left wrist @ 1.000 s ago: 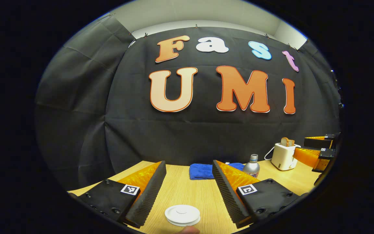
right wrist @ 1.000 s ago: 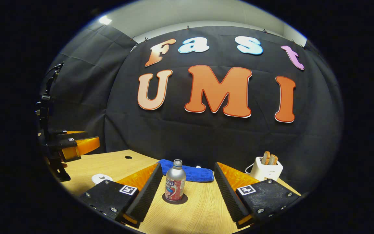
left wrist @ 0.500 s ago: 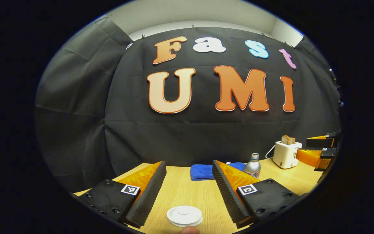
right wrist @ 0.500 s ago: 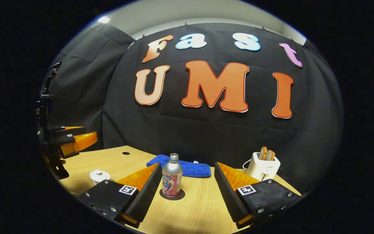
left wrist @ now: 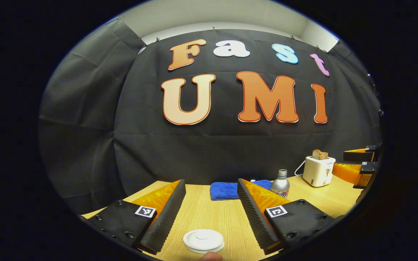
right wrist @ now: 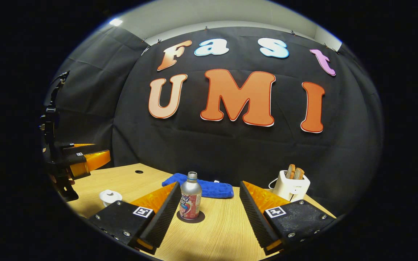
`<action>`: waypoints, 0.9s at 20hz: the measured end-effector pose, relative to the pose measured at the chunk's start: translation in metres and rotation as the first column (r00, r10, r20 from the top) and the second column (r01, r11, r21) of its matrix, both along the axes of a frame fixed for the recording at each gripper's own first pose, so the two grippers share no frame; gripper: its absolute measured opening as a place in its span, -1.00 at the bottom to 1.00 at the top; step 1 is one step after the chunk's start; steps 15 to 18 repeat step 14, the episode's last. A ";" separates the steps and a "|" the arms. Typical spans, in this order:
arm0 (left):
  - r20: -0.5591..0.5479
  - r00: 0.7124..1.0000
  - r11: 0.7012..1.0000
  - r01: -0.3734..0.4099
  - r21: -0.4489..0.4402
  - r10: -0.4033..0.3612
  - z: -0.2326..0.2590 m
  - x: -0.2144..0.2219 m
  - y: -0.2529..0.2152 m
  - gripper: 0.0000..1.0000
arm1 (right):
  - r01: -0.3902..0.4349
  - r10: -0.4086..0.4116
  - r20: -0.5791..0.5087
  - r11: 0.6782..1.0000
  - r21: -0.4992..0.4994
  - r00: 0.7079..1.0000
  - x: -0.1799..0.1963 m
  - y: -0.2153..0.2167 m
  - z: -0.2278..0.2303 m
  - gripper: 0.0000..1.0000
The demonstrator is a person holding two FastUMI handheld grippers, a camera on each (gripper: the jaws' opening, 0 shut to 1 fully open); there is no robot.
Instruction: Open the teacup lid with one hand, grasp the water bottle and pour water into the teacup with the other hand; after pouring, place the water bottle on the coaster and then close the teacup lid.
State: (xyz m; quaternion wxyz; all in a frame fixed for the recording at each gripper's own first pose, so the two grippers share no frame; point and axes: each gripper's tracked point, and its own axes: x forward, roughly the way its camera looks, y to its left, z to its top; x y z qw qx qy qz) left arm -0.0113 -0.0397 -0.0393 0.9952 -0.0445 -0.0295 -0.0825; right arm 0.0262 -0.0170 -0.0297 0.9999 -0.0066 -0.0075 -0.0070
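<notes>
Left gripper [left wrist: 211, 192]: its jaws are being held wide apart above the wooden table [left wrist: 209, 217], with nothing between the fingers.
Teacup lid [left wrist: 203, 240]: it is lying flat on the teacup, low between the left gripper's fingers and touched by neither; its round face is pointing up.
Right gripper [right wrist: 209, 194]: its jaws are being held wide apart, nothing being pressed by either finger.
Water bottle [right wrist: 190, 196]: it is standing upright, long axis vertical, neck pointing up; it is sitting on the dark coaster [right wrist: 191, 217] just beside the inner edge of the right gripper's left finger, whether touching it cannot be told.
Teacup from the right gripper view [right wrist: 110, 197]: it is being seen outside the left finger, below the other gripper, lid on.
Blue cloth [right wrist: 203, 188]: it is lying beyond both grippers' fingertips, behind the bottle.
Toaster [right wrist: 291, 185]: it is standing beyond the right gripper's right finger, bread slices sticking up.
</notes>
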 end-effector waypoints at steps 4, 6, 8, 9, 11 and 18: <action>0.008 1.000 1.000 0.002 0.007 -0.002 0.003 0.000 -0.002 0.89 | -0.007 0.007 0.000 1.000 0.005 1.000 0.003 0.001 -0.002 0.93; 0.014 1.000 1.000 0.007 0.004 -0.007 0.007 -0.001 -0.004 0.89 | -0.010 0.010 0.001 1.000 0.009 1.000 0.004 0.001 -0.001 0.94; 0.013 1.000 1.000 0.006 0.003 -0.006 0.006 -0.001 -0.004 0.96 | -0.013 0.013 0.006 1.000 0.004 1.000 0.004 0.002 0.000 0.93; 0.012 1.000 1.000 0.004 0.003 -0.004 0.006 -0.001 -0.004 0.96 | -0.012 0.012 0.007 1.000 0.000 1.000 0.002 0.001 0.001 0.93; 0.014 1.000 1.000 0.002 0.002 -0.002 0.007 -0.001 -0.005 0.96 | -0.011 0.011 0.010 1.000 -0.003 1.000 0.002 0.001 0.002 0.92; 0.015 1.000 1.000 0.008 0.012 -0.008 0.008 -0.003 -0.008 0.96 | -0.008 0.008 0.006 1.000 -0.004 1.000 0.002 -0.002 0.002 0.93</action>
